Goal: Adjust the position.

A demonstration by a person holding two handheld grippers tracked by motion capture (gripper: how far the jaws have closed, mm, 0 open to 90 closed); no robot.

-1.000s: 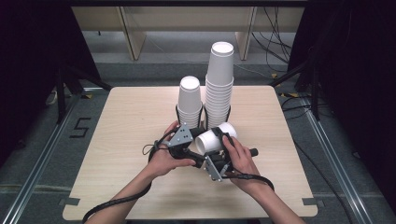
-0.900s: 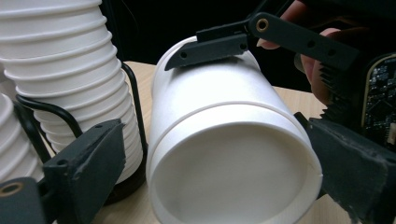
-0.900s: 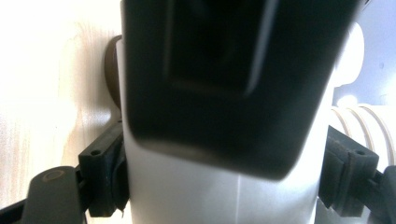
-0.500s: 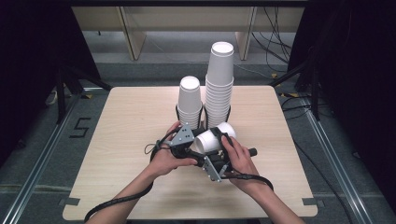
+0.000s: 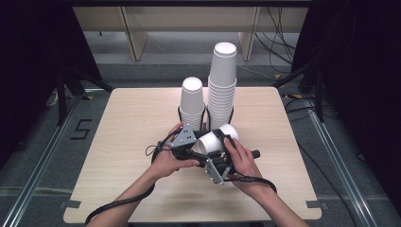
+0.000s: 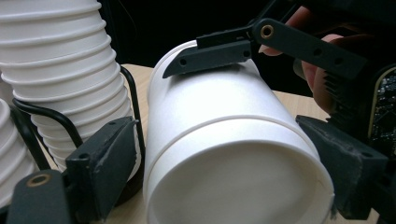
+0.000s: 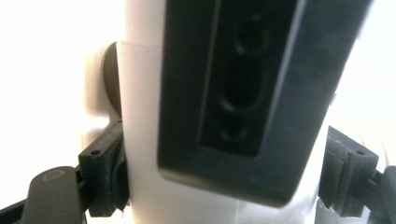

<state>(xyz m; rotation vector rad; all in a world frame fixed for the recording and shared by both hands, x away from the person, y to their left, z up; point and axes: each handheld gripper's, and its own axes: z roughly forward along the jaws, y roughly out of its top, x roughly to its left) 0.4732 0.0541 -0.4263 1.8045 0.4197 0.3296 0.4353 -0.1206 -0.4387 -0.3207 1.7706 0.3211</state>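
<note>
Right gripper [image 5: 221, 142] is clamped on a sideways paper cup [image 5: 216, 139]. The left gripper [image 6: 219, 172] has been closing around its base, probably not pressing yet. The cup stacks [image 5: 222, 90] crowd just behind, with open table [image 5: 123, 127] to the left.

We see both forearms reaching in from the near edge, hands meeting at the middle. Our left claw [image 5: 201, 142], in the left hand [image 5: 168, 161], has just been closing its jaws, one to either side of a white cup, the left one not yet touching. Our right claw [image 5: 222, 144], in the right hand [image 5: 243, 158], is clamped across that cup's body from the other side.
</note>
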